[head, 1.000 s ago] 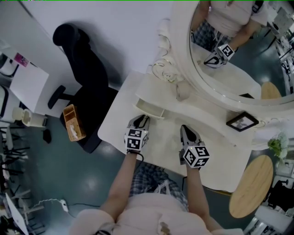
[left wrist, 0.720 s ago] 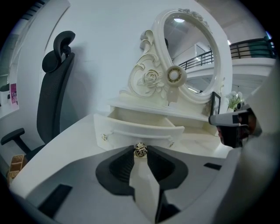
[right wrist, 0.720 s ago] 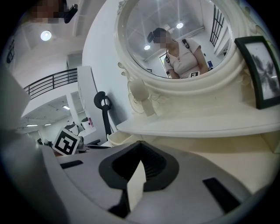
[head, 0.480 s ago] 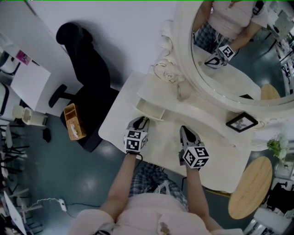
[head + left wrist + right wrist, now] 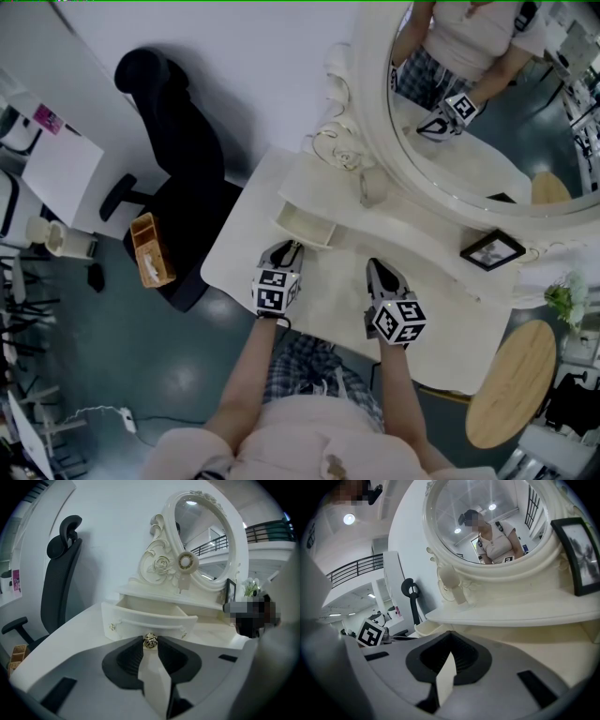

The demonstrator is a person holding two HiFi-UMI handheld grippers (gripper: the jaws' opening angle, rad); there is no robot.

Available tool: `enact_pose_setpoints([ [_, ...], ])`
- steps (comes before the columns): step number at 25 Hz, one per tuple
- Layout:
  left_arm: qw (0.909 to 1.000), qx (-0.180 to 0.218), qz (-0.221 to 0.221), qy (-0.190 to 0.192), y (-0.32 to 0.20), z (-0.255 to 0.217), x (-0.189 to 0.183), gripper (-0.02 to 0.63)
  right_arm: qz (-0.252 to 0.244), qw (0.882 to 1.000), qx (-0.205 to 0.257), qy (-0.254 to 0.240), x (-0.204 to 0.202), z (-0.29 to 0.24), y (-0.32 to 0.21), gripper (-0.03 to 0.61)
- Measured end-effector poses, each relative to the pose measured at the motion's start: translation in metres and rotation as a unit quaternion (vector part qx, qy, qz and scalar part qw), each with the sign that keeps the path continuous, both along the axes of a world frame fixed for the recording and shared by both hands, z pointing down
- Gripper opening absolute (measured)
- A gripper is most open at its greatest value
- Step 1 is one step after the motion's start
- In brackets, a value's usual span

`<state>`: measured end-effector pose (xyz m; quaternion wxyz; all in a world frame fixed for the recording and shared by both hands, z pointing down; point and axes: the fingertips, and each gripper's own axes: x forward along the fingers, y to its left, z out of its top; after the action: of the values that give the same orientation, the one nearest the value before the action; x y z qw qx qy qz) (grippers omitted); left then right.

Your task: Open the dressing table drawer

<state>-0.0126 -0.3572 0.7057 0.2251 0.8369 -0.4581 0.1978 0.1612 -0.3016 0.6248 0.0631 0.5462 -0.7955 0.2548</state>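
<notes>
Left gripper (image 5: 287, 249) pinches the gold knob (image 5: 150, 641) of the drawer (image 5: 140, 619), which stands part-open at its 12 o'clock. Risk: a skewed pull may slip the pads off the knob (small, rounded) or jam the drawer. Right gripper (image 5: 449, 633): jaws pressed together, empty. Count: one drawer, one knob, two grippers.

Soft, even indoor light; ceiling lamps (image 5: 492, 507) glare in the mirror (image 5: 454, 513); gripper views fisheye-bent, dark-cornered.
</notes>
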Motion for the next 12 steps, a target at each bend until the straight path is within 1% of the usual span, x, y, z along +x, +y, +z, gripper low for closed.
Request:
enact_pose_setpoints([
  [2, 0.9998, 0.001, 0.003, 0.021, 0.001, -0.004, 0.002, 0.114, 0.000, 1.000, 0.001, 0.000, 0.000, -0.001, 0.000, 0.015],
  [3, 0.9995, 0.000, 0.006, 0.031, 0.002, -0.006, 0.003, 0.135, 0.001, 1.000, 0.001, -0.001, 0.001, -0.001, 0.000, 0.015],
  [6, 0.9987, 0.001, 0.010, 0.050, 0.007, -0.010, 0.003, 0.248, 0.002, 1.000, 0.002, -0.002, 0.002, -0.002, 0.001, 0.015],
  [8, 0.9980, 0.014, 0.006, 0.062, 0.010, -0.018, -0.001, 0.290, 0.003, 1.000, 0.003, -0.003, 0.003, -0.003, 0.001, 0.015],
  [10, 0.9975, 0.029, 0.002, 0.064, 0.012, -0.025, -0.004, 0.311, 0.005, 1.000, 0.004, -0.005, 0.004, -0.004, 0.001, 0.015],
  [12, 0.9974, 0.038, 0.003, 0.061, 0.013, -0.029, -0.006, 0.318, 0.006, 1.000, 0.004, -0.006, 0.005, -0.005, 0.003, 0.015],
])
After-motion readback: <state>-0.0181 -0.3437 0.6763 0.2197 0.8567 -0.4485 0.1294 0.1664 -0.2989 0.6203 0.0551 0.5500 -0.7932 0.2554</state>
